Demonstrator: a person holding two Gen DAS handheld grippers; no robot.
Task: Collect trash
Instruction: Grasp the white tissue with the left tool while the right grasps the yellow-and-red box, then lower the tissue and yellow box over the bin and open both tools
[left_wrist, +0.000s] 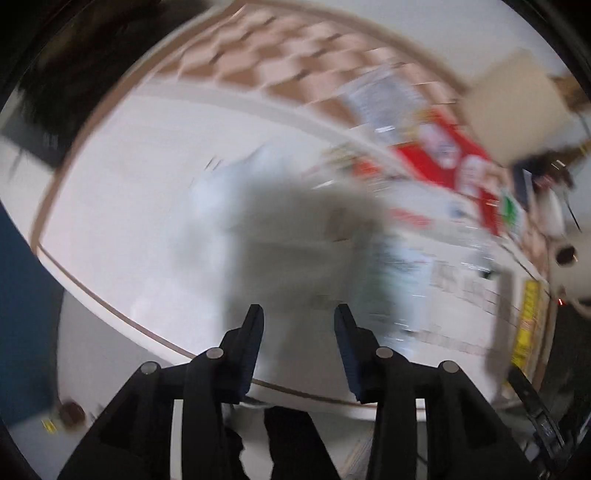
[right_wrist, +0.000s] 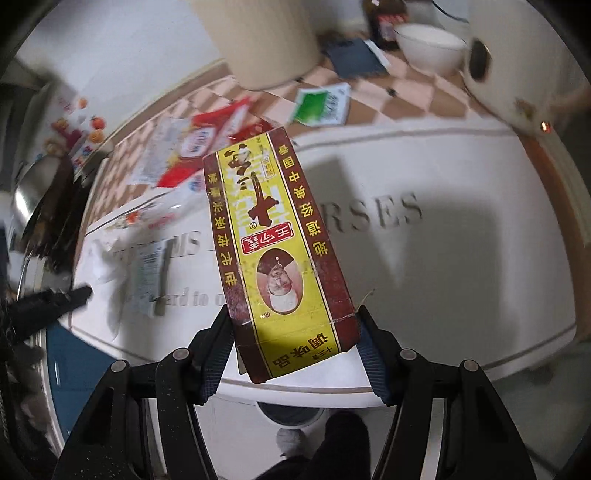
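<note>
While the left wrist view is very blurry, the left gripper shows its fingers apart, holding nothing, above the white table. Red packets lie by the far edge.

From the right wrist view, the right gripper squeezes a yellow and brown seasoning box, lifted over the table near its front edge. A white bowl sits at the far edge.

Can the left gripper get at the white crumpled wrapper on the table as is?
Probably yes. The left gripper is open and empty, and the white crumpled wrapper lies just ahead with nothing between. Heavy blur makes the gap uncertain.
</note>
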